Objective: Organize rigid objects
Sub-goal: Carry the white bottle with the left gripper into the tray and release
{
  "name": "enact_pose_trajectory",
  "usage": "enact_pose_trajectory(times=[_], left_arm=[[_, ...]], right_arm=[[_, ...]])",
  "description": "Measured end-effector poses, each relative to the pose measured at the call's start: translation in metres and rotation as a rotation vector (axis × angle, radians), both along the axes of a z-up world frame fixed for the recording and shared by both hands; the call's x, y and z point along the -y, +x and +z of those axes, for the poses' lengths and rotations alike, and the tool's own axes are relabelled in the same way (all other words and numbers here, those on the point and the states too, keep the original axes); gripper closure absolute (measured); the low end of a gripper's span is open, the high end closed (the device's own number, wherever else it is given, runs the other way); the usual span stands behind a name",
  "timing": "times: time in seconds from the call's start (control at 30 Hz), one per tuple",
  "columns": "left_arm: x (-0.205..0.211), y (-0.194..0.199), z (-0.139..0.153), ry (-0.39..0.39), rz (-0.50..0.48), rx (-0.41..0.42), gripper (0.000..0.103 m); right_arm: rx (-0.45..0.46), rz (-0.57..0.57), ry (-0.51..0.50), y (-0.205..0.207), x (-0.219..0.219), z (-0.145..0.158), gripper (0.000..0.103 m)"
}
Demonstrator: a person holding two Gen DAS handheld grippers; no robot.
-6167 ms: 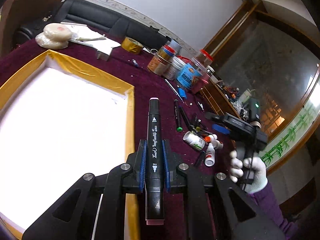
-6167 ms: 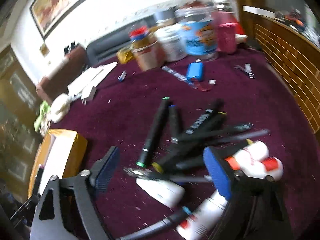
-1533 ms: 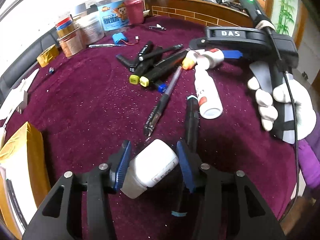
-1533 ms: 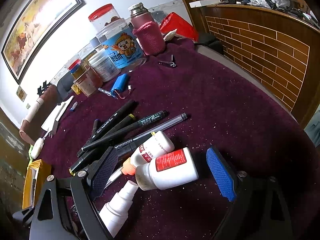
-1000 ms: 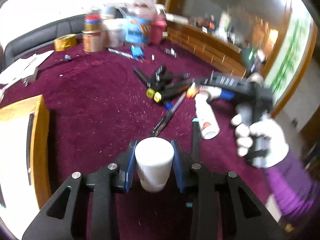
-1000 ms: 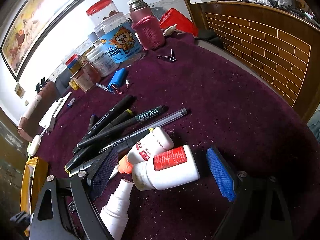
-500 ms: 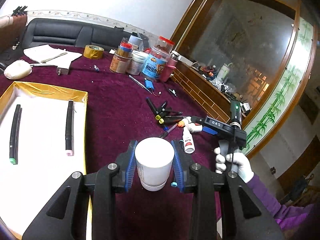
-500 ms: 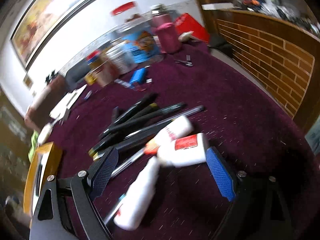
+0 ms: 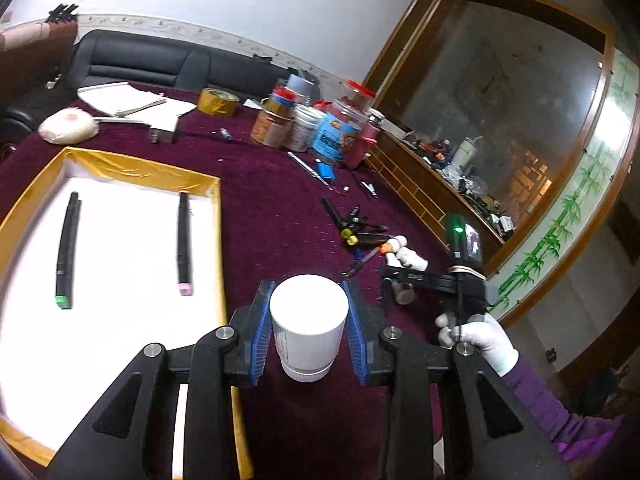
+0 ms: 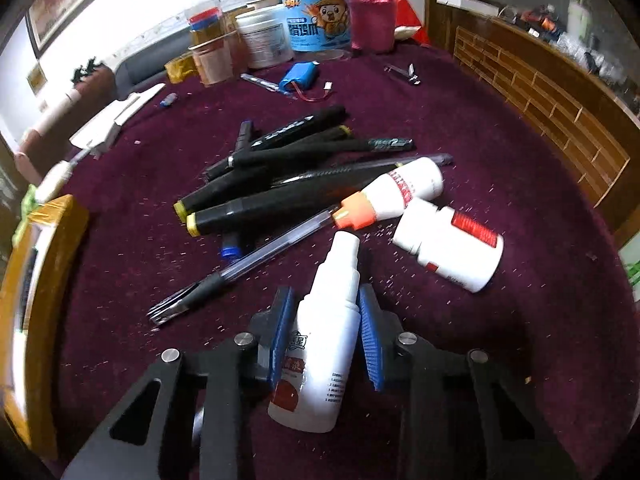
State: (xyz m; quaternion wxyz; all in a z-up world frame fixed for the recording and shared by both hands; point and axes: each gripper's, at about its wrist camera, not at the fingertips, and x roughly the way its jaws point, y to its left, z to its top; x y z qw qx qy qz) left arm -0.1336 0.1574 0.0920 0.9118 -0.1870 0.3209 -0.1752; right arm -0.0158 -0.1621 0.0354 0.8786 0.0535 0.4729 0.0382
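— Bottles first: where do they stand?
— One white bottle (image 9: 308, 322) sits clamped in the left claw (image 9: 308, 328), lifted beside the gold-edged tray (image 9: 218, 240). The right claw (image 10: 326, 332) has just been closing, its pads now on a spray bottle (image 10: 324, 340) lying on the desk (image 10: 500, 140).
— Step in hand?
— Carrying, likely; next the left needs lowering over the tray, the right a clean lift.
— Count?
— Two markers (image 9: 184, 244) in the tray; two more bottles (image 10: 450, 248) on the desk; pens in a pile, too overlapped to count.
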Motion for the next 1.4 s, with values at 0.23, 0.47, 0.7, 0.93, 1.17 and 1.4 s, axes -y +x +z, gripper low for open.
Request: enact_pose_trajectory(times=[0.23,0.47,0.7,0.93,1.17,1.4], left_arm=[[-0.045,0.004,0.006,-0.009,0.068,-0.037,0.072],[-0.076,0.047,0.002,0.092,0.135,-0.124,0.072],[-0.095,0.109,-0.04,0.108,0.165,-0.294,0.072],[-0.11,0.14,-0.063,0.054,0.2,-0.359,0.072],[-0.133,0.132,-0.06,-0.041,0.261,-0.328,0.057],[-0.149,0.107,-0.038,-0.054,0.315,-0.262,0.044]], right_arm=[[0.044,0.094,0.296,-0.017,0.008,0.034,0.074],[0.0,0.341,0.487,-0.009,-0.08,0.062,0.074],[-0.089,0.494,0.467,0.012,-0.202,0.051,0.074],[-0.143,0.518,0.397,0.037,-0.269,0.024,0.074],[-0.167,0.498,0.344,0.055,-0.295,0.0,0.073],[-0.094,0.48,0.342,0.05,-0.285,0.015,0.057]])
